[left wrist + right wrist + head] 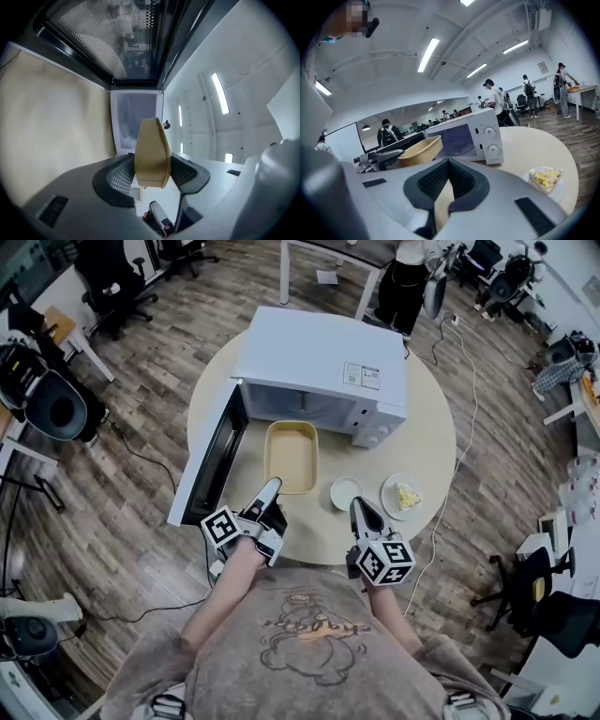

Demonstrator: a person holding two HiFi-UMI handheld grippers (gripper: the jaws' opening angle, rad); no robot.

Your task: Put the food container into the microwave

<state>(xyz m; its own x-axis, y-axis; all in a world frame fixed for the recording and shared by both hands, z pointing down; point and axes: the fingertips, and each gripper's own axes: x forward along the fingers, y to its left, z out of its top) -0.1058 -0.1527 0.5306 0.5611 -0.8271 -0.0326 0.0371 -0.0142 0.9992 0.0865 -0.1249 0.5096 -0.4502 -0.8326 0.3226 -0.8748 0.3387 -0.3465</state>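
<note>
A tan food container [291, 456] sits in front of the open white microwave [319, 367], on the round table [431, 442]. My left gripper [271, 487] is shut on the container's near rim. In the left gripper view the container [152, 154] stands edge-on between both pads, with the microwave cavity [133, 119] beyond it. My right gripper [360, 508] hovers over the table's near edge to the right of the container. Its jaws meet with nothing between them [449, 161]. The right gripper view shows the container [419, 151] left of the microwave's dial panel [492, 138].
The microwave door [211, 460] swings out to the left. A small white bowl [346, 491] and a plate with yellow food [405, 495] lie right of the container. Office chairs, desks and several people stand around the room.
</note>
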